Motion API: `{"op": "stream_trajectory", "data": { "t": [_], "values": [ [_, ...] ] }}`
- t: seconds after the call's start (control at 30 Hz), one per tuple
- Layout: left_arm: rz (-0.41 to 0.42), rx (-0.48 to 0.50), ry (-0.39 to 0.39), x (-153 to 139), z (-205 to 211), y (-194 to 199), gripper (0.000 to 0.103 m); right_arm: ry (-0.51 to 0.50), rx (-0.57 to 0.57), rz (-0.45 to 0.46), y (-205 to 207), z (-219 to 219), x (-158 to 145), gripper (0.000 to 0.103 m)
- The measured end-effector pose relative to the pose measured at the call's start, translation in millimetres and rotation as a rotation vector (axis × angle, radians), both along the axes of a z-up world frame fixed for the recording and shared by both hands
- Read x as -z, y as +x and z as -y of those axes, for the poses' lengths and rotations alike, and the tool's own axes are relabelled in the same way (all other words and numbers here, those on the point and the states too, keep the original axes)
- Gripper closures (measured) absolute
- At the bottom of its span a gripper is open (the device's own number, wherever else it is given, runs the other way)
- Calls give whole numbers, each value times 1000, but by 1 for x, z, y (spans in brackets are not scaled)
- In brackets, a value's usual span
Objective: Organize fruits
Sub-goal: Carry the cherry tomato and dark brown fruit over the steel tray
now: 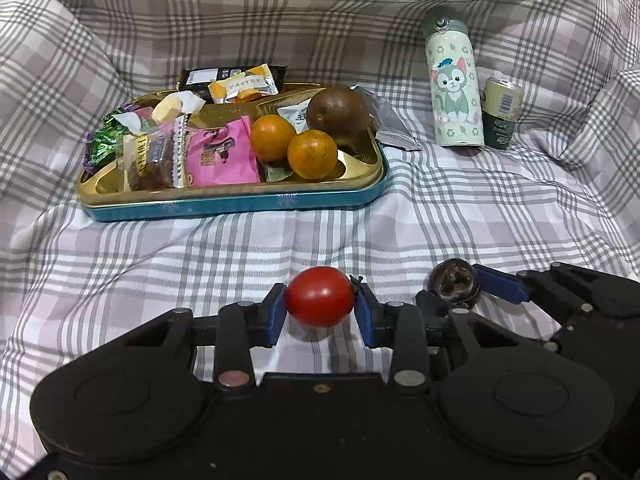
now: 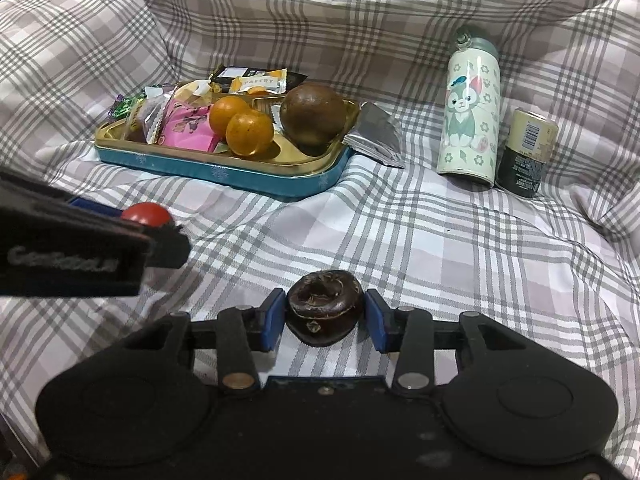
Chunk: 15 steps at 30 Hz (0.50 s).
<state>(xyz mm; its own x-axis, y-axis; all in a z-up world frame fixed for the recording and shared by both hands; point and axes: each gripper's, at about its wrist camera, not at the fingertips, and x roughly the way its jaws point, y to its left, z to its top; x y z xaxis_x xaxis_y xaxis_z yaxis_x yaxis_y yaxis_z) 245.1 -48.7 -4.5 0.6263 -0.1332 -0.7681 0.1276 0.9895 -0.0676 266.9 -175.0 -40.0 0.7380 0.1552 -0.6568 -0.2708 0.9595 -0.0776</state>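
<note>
The checked cloth [image 1: 440, 216] looks soft and wrinkly. The tray [image 1: 240, 202] is shiny metal, gold inside and blue on its side. The snack wrappers [image 1: 222, 152] are crinkly, shiny plastic. The red tomato [image 1: 320, 302] is smooth and glossy. The dark fruit [image 2: 325, 312] looks rough and dull. The bottle [image 2: 470, 112] is smooth. The tongs [image 2: 325, 318] are matt black plastic with blue pads [image 2: 272, 320].

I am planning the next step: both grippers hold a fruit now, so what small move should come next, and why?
Probably lift the left gripper and carry its tomato forward to the tray. The pads already touch both sides of the tomato, and the oranges lie in the tray's near right part, with bare gold floor beside them.
</note>
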Motion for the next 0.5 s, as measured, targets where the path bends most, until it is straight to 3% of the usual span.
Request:
{"op": "stream_trajectory", "data": {
  "t": [0.5],
  "values": [
    [11, -26, -34, -27, -16, -57, 58, 72, 51, 69, -25, 25, -22, 60]
  ]
}}
